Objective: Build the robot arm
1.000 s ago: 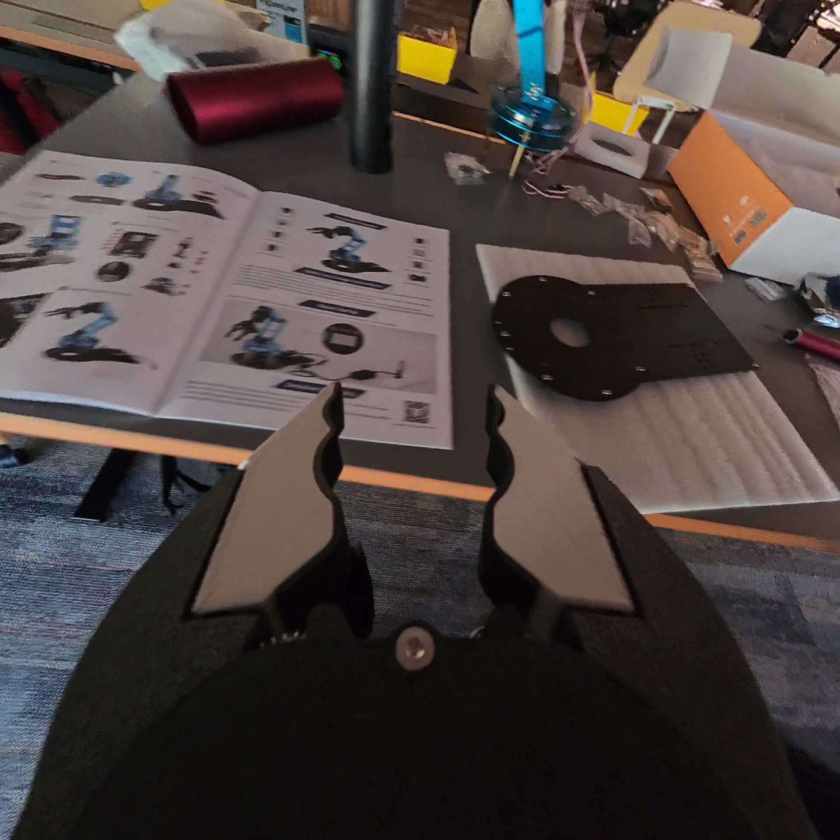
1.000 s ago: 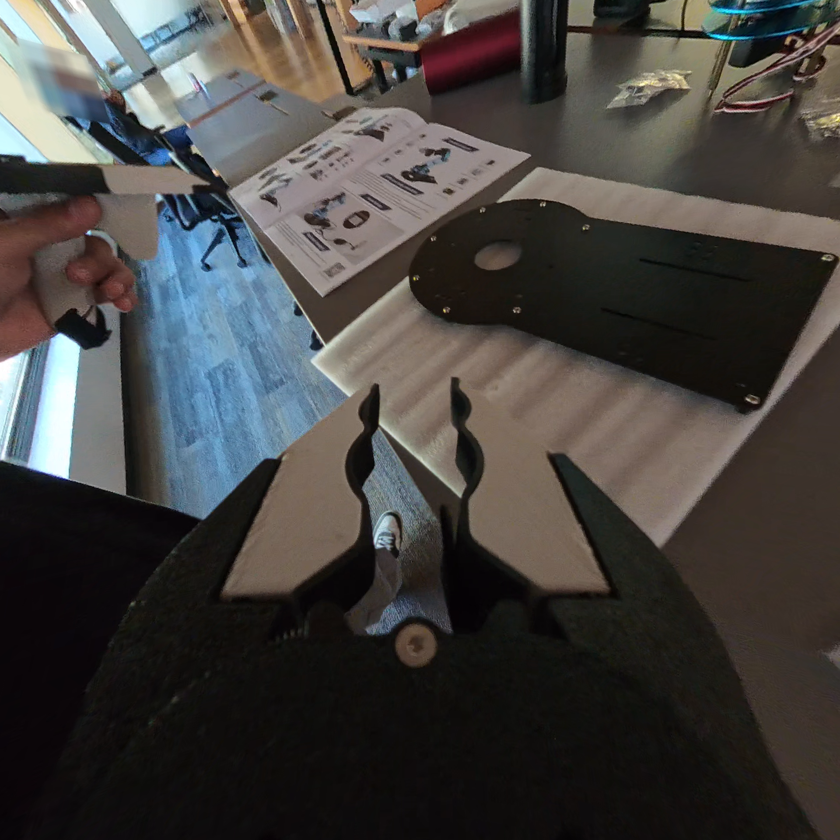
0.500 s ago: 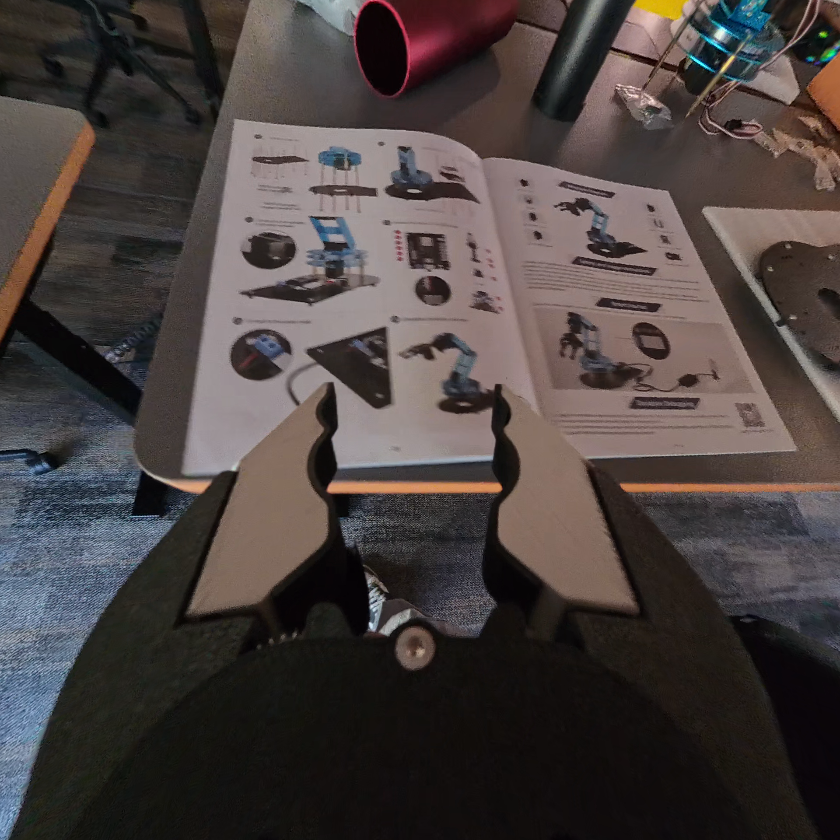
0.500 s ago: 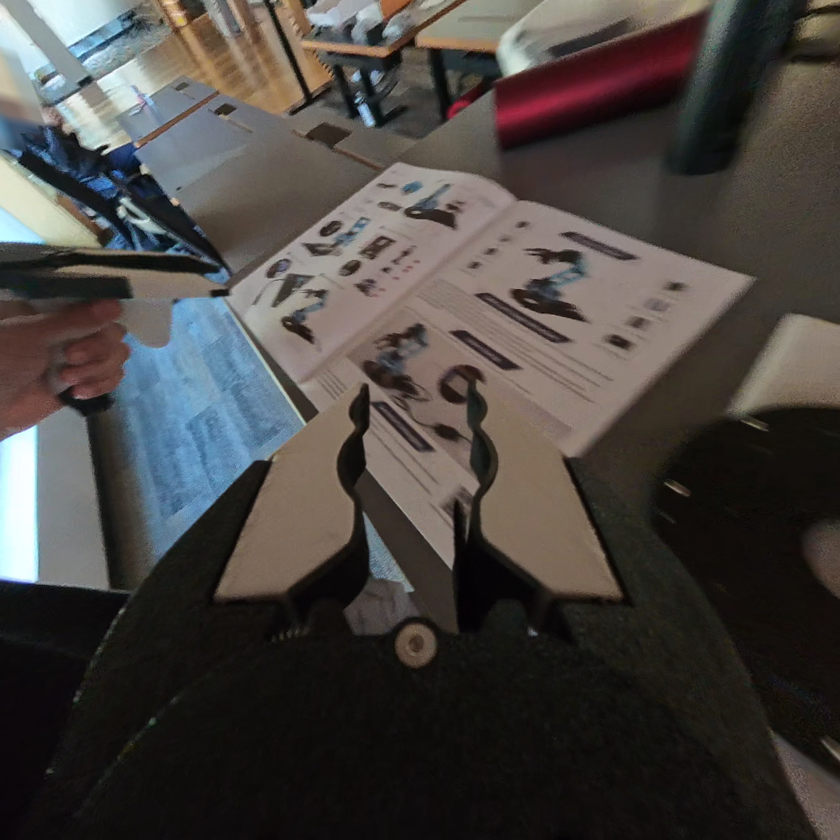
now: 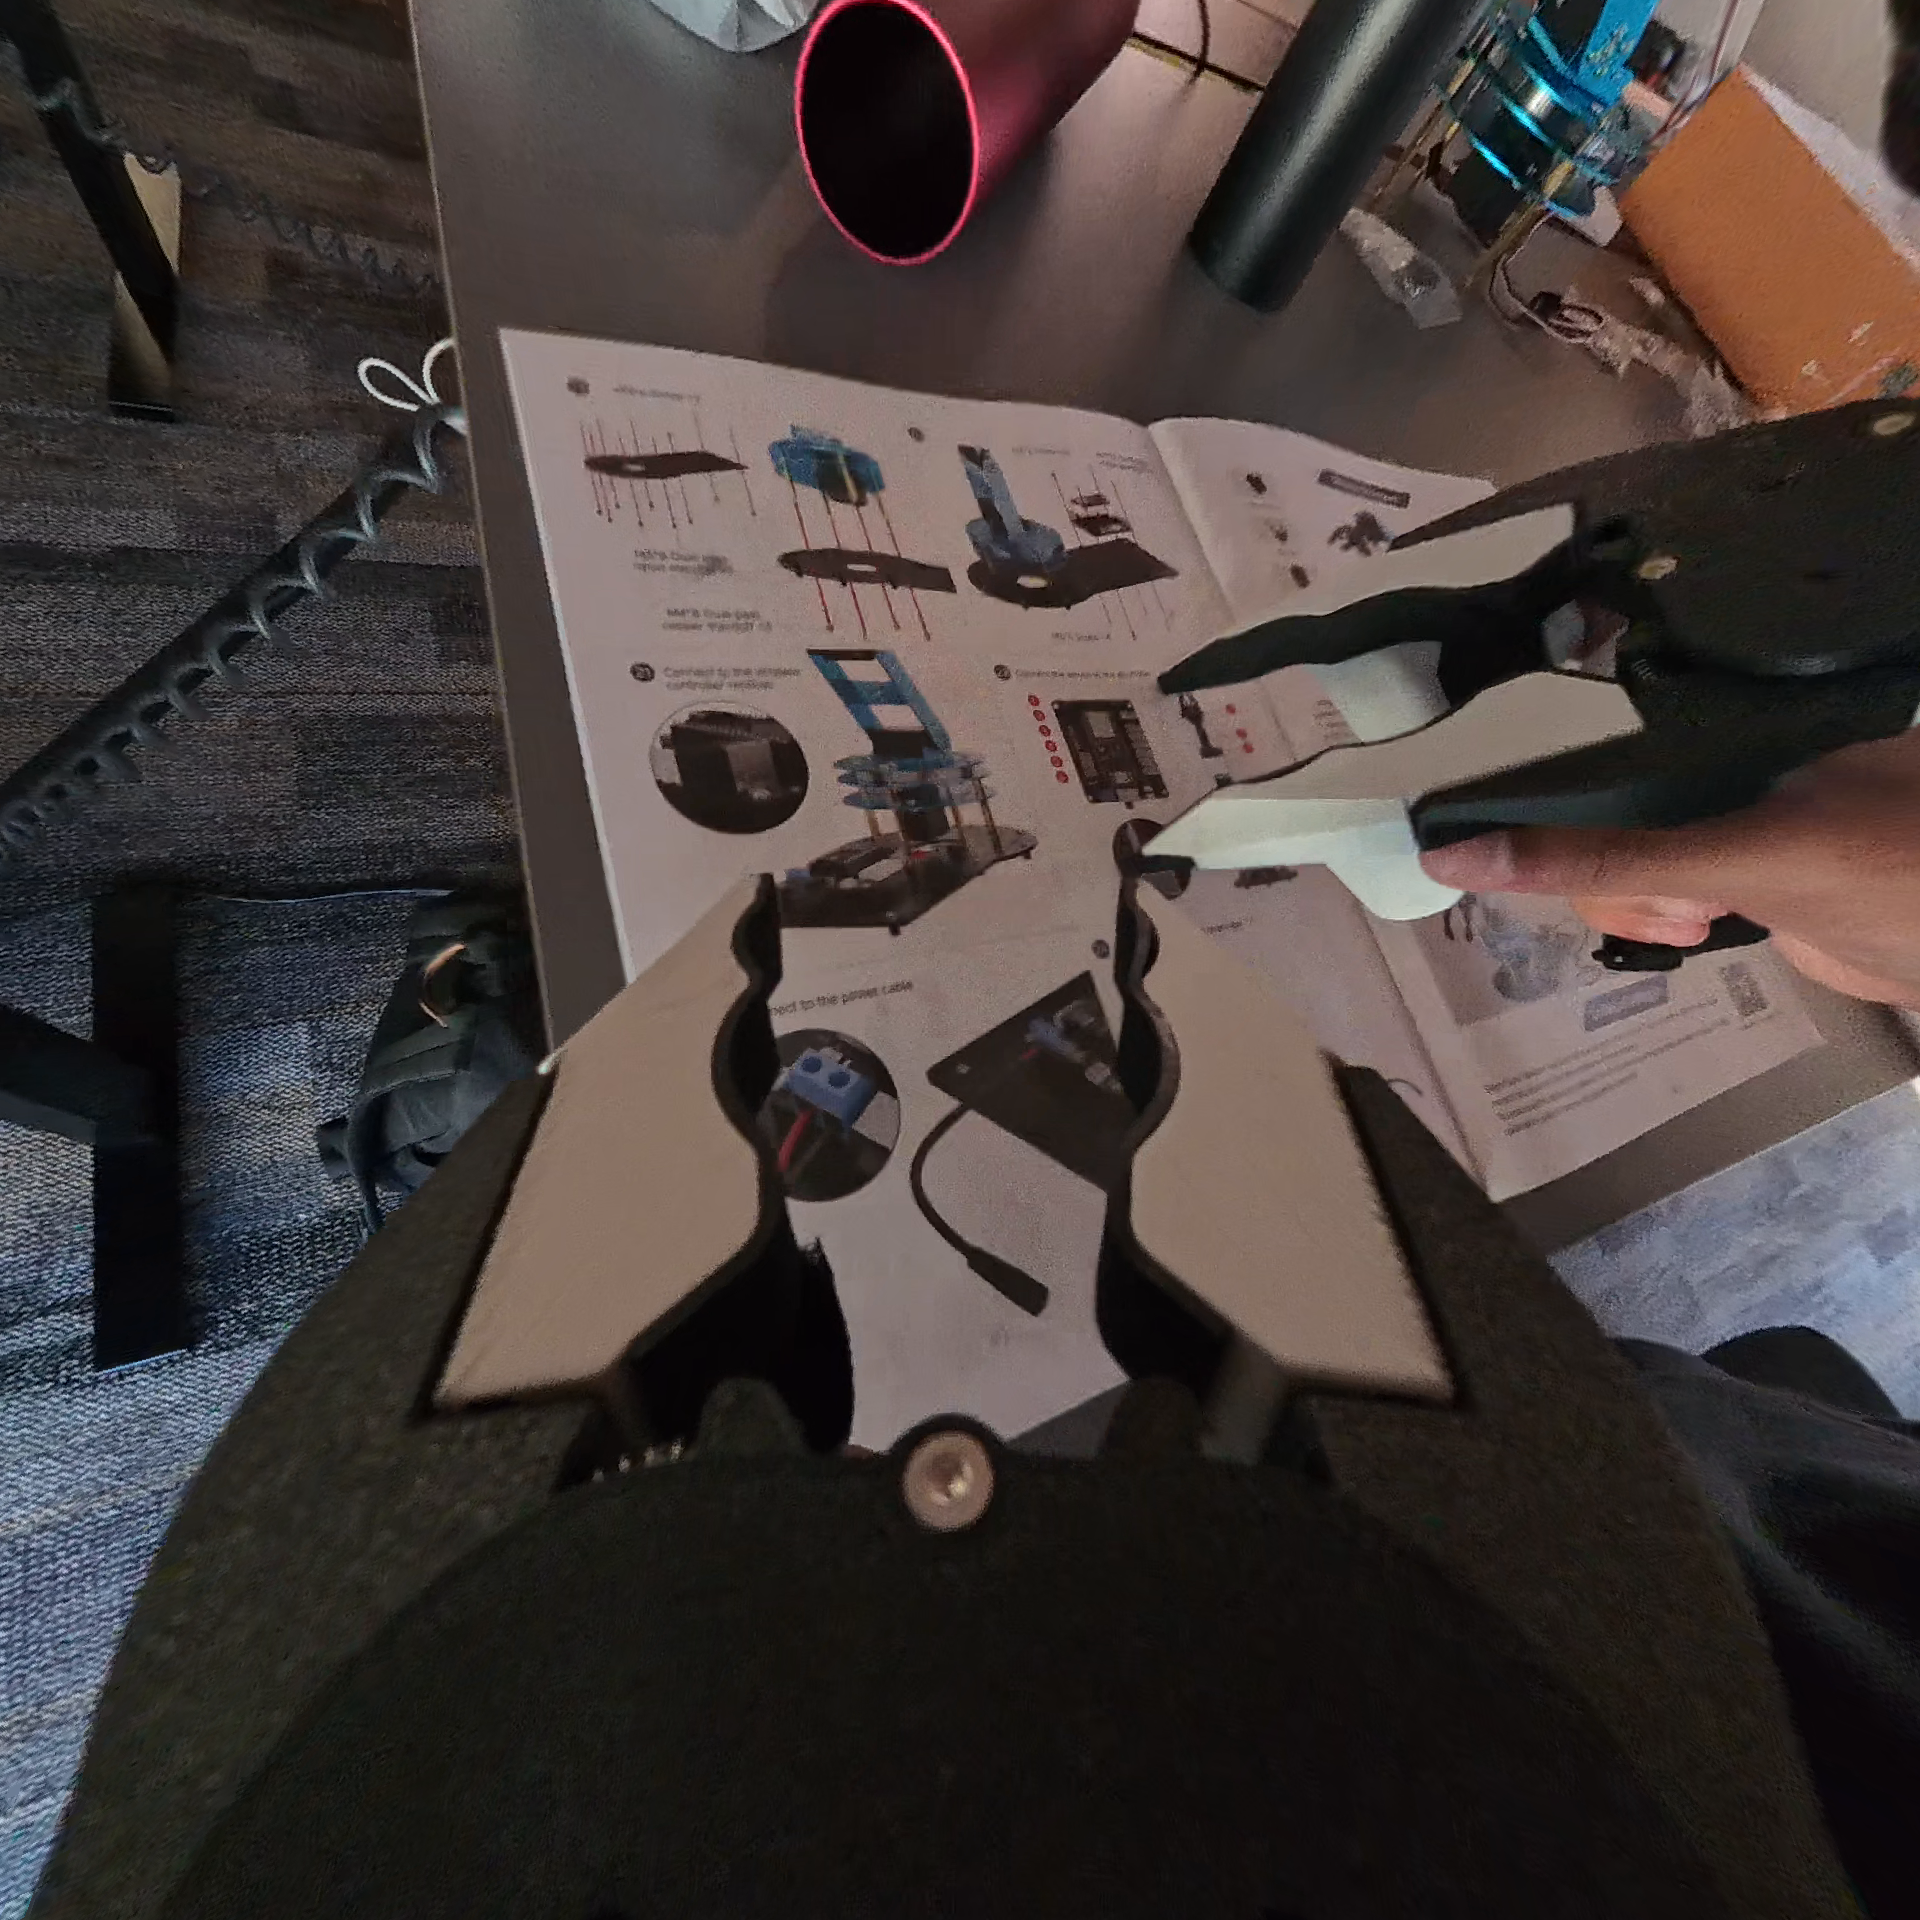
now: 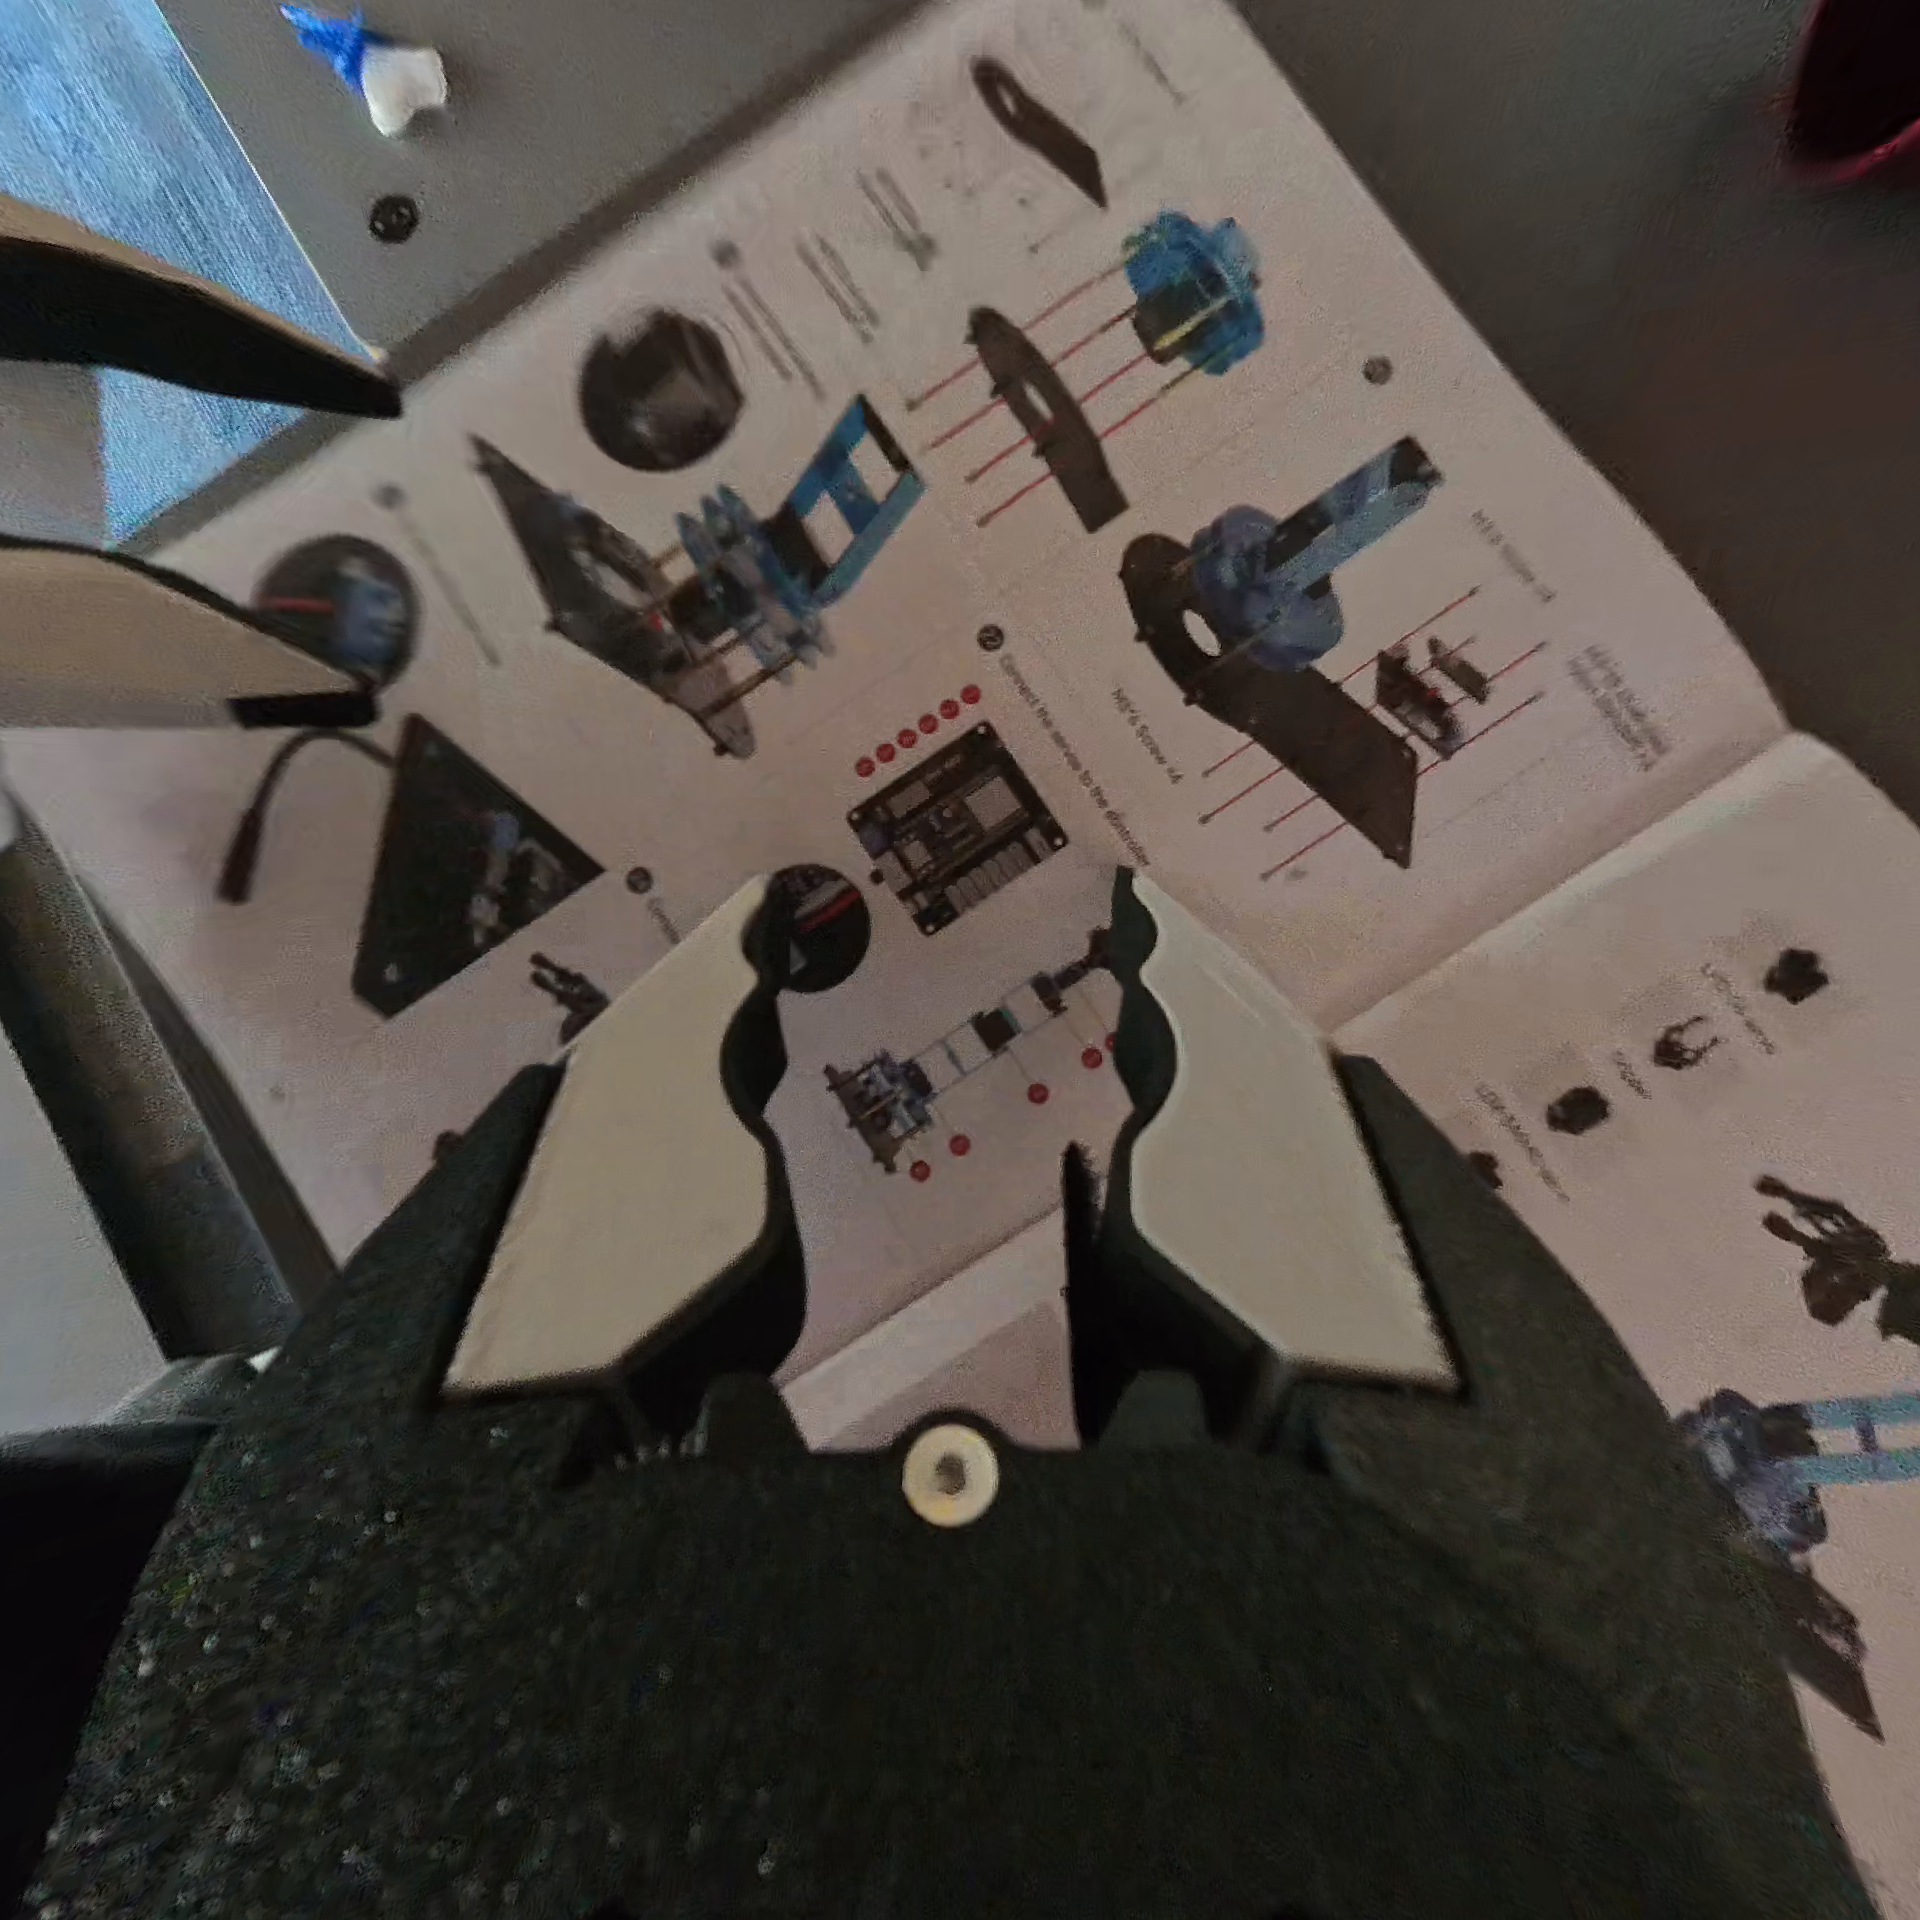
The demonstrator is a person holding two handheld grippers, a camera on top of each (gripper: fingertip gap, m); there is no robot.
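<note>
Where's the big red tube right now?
In the left wrist view, the red tube lies on its side at the far end of the grey table, just beyond the open booklet and left of the black cylinder.

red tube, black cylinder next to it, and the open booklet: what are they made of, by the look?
Red tube: probably anodised metal, going by its satin sheen, thin bright rim and hollow dark bore; coated plastic is possible. Black cylinder: matte, smooth and uniform, either plastic or painted metal; cannot tell which. Booklet: printed paper, lightly glossy, with a centre fold and pages lying flat on the grey table.
</note>
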